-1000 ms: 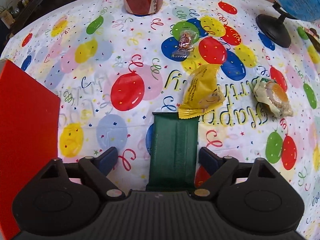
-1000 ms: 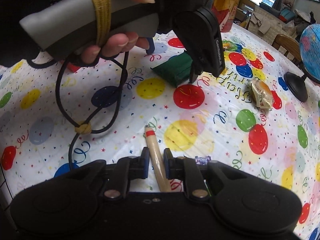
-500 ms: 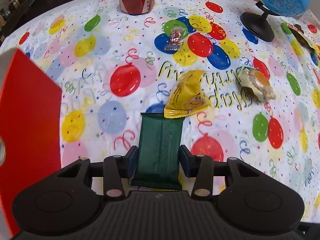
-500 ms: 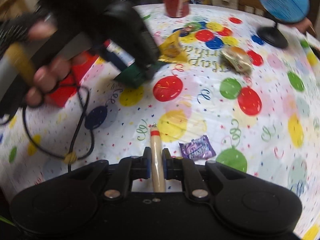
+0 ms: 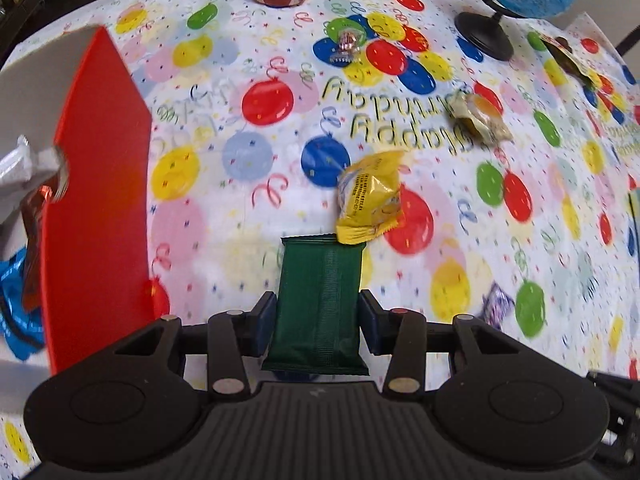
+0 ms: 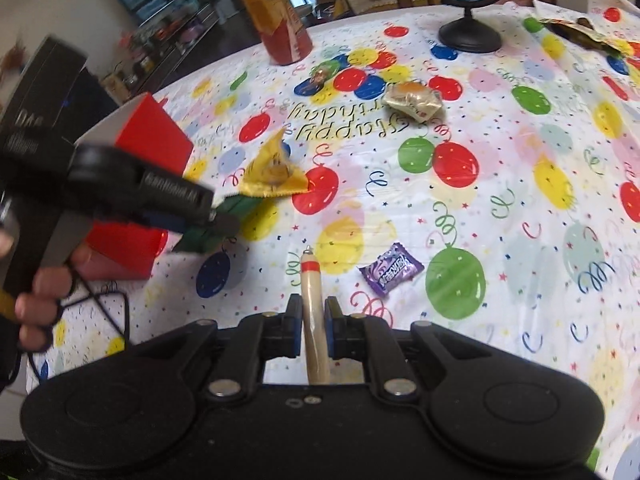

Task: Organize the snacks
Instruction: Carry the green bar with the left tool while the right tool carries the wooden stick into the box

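The balloon-print tablecloth (image 5: pixel 440 240) fills both views. At the left edge of the left wrist view stands the red box (image 5: pixel 96 200), snacks already inside. The left gripper (image 5: pixel 318 316) pinches a green wafer pack (image 5: pixel 318 300), long axis pointing up-frame, box just to its left. The right gripper (image 6: pixel 313 328) clamps a thin sausage stick (image 6: pixel 312 304); the purple candy (image 6: pixel 390 268) lies just to its right.
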